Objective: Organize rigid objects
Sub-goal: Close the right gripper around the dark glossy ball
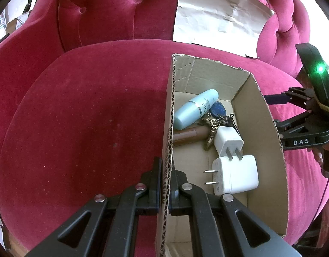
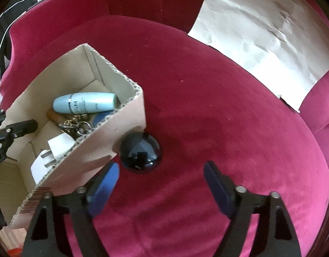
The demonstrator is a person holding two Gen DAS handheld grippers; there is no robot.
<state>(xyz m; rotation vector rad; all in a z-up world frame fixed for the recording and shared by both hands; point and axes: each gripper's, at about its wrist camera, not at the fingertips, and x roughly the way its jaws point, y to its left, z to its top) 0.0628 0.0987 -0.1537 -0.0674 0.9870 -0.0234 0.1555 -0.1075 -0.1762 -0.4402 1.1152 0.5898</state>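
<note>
In the left view the left gripper (image 1: 166,184) pinches the box (image 1: 269,150) wall, which could tip and spill its chargers (image 1: 239,177), while the right view shows the right gripper (image 2: 161,182) spread near the black ball (image 2: 139,153) touching the box's outside, which may roll off.

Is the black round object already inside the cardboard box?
No, the black round object lies on the red cushion, outside the cardboard box, against its outer wall.

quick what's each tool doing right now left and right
Left tool: closed on the wall of the cardboard box.
Right tool: open, holding nothing, with the black dome-shaped object just ahead of it on the cushion.
</note>
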